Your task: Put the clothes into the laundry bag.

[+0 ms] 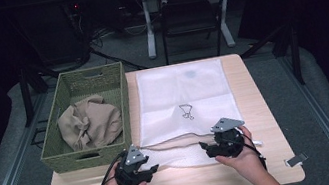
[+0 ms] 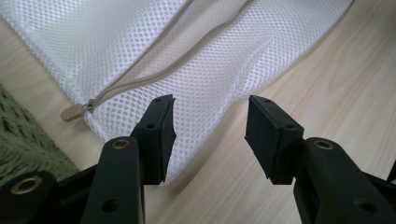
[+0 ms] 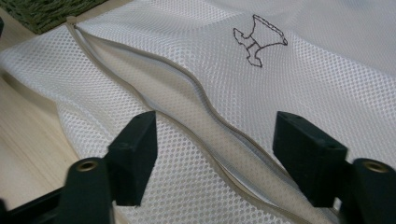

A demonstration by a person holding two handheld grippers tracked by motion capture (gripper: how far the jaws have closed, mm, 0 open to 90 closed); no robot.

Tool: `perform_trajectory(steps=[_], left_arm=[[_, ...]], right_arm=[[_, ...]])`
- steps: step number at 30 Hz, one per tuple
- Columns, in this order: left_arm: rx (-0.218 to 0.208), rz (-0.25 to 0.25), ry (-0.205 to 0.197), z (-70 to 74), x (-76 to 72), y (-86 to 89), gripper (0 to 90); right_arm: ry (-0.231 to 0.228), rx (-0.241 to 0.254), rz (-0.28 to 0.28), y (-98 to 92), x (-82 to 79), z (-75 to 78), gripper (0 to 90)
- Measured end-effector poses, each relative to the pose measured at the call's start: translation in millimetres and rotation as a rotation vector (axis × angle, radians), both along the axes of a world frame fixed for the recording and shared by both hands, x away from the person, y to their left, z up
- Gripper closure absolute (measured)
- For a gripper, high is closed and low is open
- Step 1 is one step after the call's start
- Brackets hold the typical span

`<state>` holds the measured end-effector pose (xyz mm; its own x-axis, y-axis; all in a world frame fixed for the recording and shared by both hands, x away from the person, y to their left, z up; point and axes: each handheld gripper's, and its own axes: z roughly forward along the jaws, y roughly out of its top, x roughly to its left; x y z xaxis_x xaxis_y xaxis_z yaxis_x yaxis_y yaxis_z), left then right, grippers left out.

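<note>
A white mesh laundry bag (image 1: 181, 100) lies flat on the wooden table (image 1: 178, 184), with a small black drawing (image 3: 258, 38) on it. Its beige zipper (image 3: 196, 116) runs along the near edge and gapes open. My left gripper (image 1: 152, 168) sits at the bag's near left corner. In the left gripper view it (image 2: 210, 105) is open, and the corner of the bag (image 2: 205, 60) lies between and under the jaws, with the zipper pull (image 2: 72, 112) to the left. My right gripper (image 1: 205, 145) hovers open over the zipper gap (image 3: 217, 123), with nothing pinched.
A green woven basket (image 1: 92, 158) stands left of the bag and holds a crumpled beige cloth (image 1: 90, 121). Its wall (image 2: 23, 149) is close to my left gripper. Beyond the table are a chair (image 1: 192, 12) and desk legs. Bare table lies right of the bag.
</note>
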<state>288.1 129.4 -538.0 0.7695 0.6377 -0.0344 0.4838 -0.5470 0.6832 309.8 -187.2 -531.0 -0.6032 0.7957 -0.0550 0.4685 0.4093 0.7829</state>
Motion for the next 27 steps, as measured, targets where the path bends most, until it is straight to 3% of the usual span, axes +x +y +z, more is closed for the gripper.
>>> perform_trajectory(steps=[5,7,8,11,14,19,21,27], left_arm=[[-0.006,-0.012,0.013,-2.6,2.1,-1.4,51.4],[-0.007,-0.018,0.017,-3.5,3.0,-1.6,51.6],[-0.026,-0.017,0.04,-3.8,3.0,-1.6,52.2],[-0.024,-0.014,0.031,-3.1,2.1,-0.6,52.6],[-0.013,-0.004,0.019,-2.6,2.5,0.6,52.2],[-0.024,-0.006,0.012,-1.7,2.5,0.2,57.2],[-0.025,0.01,0.032,-1.9,2.8,-0.8,57.6],[-0.055,0.008,0.037,-2.0,4.2,0.0,57.2]], right_arm=[[-0.01,-0.015,0.014,0.6,0.3,-4.0,44.6],[0.0,-0.043,0.047,1.8,-0.5,-8.6,49.4],[0.001,-0.065,0.043,3.2,-1.2,-9.8,49.4],[0.013,-0.088,0.053,5.9,-2.6,-11.9,51.6],[-0.005,-0.106,0.07,8.1,-5.3,-12.1,54.4],[0.015,-0.106,0.059,9.1,-7.8,-11.6,54.9],[0.018,-0.109,0.045,7.9,-8.1,-11.3,55.4],[0.029,-0.073,0.047,1.4,-8.4,-10.3,60.6]])
